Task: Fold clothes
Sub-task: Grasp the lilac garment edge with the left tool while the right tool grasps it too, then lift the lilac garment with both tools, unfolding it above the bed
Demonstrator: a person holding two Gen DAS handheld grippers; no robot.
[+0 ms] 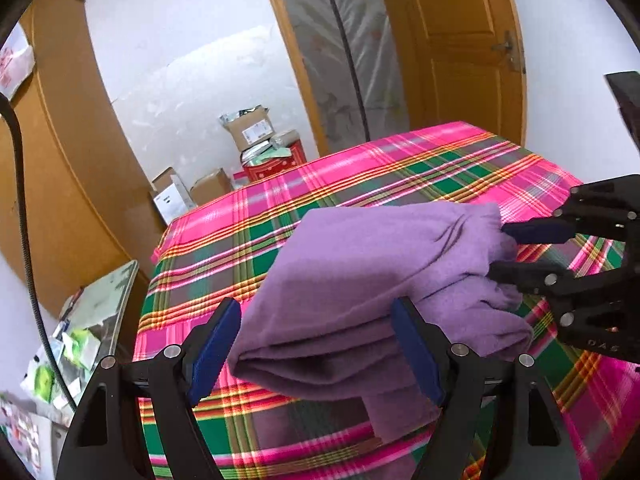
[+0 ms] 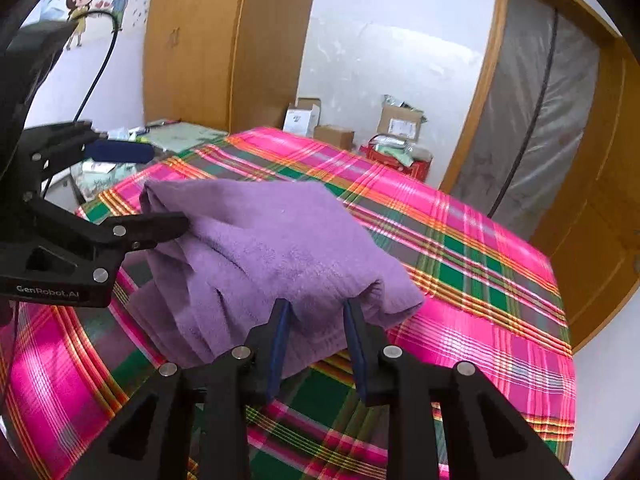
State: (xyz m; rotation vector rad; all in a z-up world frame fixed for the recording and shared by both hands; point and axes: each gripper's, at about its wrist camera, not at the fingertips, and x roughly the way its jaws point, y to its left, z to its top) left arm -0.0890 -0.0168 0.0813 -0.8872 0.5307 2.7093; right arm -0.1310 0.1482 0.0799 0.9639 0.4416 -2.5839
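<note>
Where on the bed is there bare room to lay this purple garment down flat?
The plaid bedspread is bare from the purple garment out to its far edge toward the doorway, and along the near edge under the right gripper. It is crowded off the bed: boxes against the wall, clutter beside the left gripper.

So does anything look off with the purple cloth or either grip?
Nothing looks damaged. The purple cloth hangs bunched and uneven between the left gripper and right gripper, one corner drooping onto the plaid bedcover.
</note>
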